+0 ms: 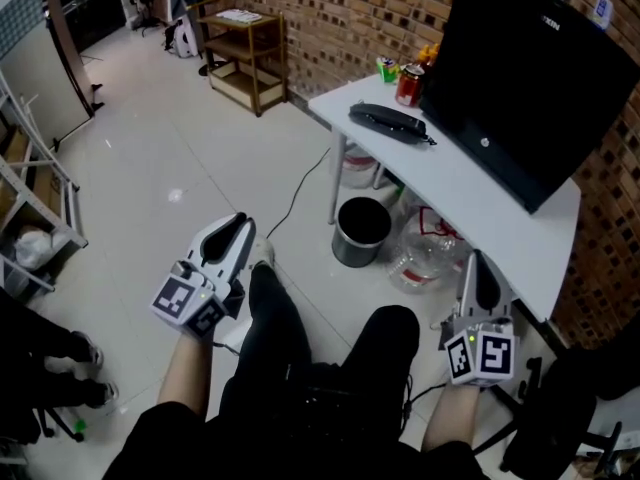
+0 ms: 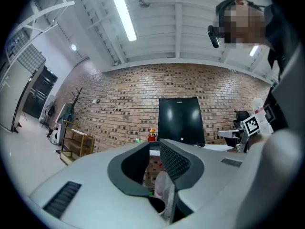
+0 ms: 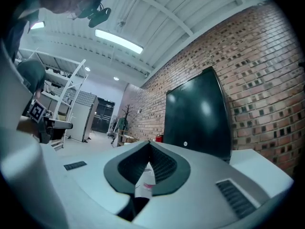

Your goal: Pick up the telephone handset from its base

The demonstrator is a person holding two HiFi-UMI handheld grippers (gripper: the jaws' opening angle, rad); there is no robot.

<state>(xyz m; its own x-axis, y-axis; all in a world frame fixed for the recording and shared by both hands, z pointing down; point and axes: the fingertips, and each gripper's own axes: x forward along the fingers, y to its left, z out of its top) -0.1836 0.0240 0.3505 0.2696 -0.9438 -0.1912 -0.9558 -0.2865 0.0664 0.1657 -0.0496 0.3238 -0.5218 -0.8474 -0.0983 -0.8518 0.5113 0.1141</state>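
The black telephone point(image 1: 390, 121), handset lying on its base, sits on the white table point(image 1: 470, 198) in front of a black monitor point(image 1: 530, 78). My left gripper point(image 1: 240, 224) hangs over the floor above the person's left knee, far short of the table. In the left gripper view its jaws point(image 2: 159, 143) meet at the tips with nothing between them. My right gripper point(image 1: 480, 264) is just below the table's near edge, to the right of the phone. Its jaws point(image 3: 149, 143) are also shut and empty. Both point roughly level toward the monitor point(image 2: 181, 120) point(image 3: 198, 113).
A red can point(image 1: 408, 85) and a green item point(image 1: 388, 68) stand behind the phone. Under the table are a dark waste bin point(image 1: 362, 230) and clear plastic bags point(image 1: 425, 253). A wooden shelf point(image 1: 245, 53) stands by the brick wall. A cable point(image 1: 295, 193) runs across the floor.
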